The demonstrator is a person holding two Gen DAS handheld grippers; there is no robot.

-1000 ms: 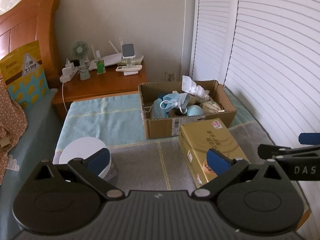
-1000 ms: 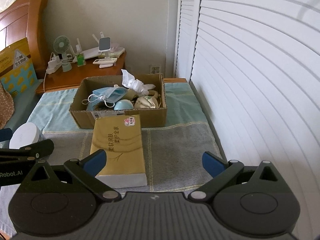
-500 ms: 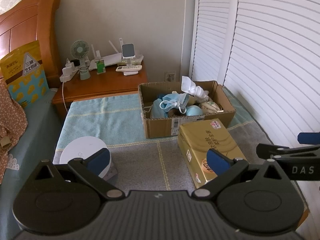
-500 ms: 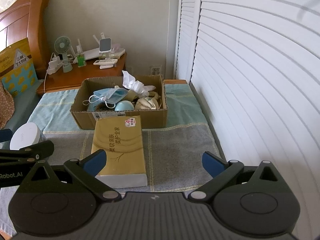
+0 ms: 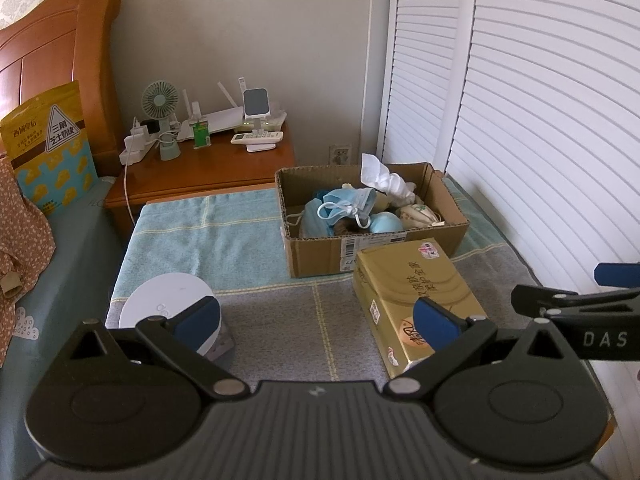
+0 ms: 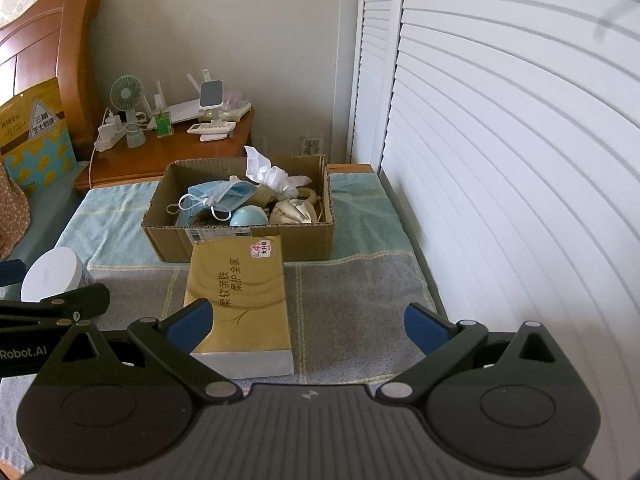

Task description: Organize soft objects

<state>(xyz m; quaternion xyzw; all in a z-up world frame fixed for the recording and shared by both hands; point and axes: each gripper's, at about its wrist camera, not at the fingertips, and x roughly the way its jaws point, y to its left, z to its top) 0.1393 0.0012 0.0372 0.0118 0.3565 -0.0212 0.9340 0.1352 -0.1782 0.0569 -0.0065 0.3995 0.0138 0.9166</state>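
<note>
An open cardboard box [image 5: 448,236] [image 6: 312,236] stands on the towel-covered table. It holds blue face masks [image 5: 348,204] [image 6: 220,194], a crumpled white cloth [image 5: 380,178] [image 6: 272,174], a pale blue ball [image 5: 386,222] [image 6: 248,216] and a beige pouch [image 5: 416,214] [image 6: 294,212]. A gold tissue pack [image 5: 416,292] [image 6: 240,292] lies in front of the box. My left gripper [image 5: 316,318] is open and empty, hovering near the table's front. My right gripper [image 6: 308,322] is open and empty, its left finger over the tissue pack's near corner.
A white round lid on a jar [image 5: 168,306] [image 6: 52,274] sits at the front left. A wooden nightstand [image 5: 208,168] with a fan, router and remote stands behind. White louvred doors [image 6: 500,160] line the right side. A bed with a yellow bag [image 5: 48,148] is on the left.
Both grippers have drifted very slightly; the scene sits a touch lower in the right wrist view. Nothing was picked up or let go.
</note>
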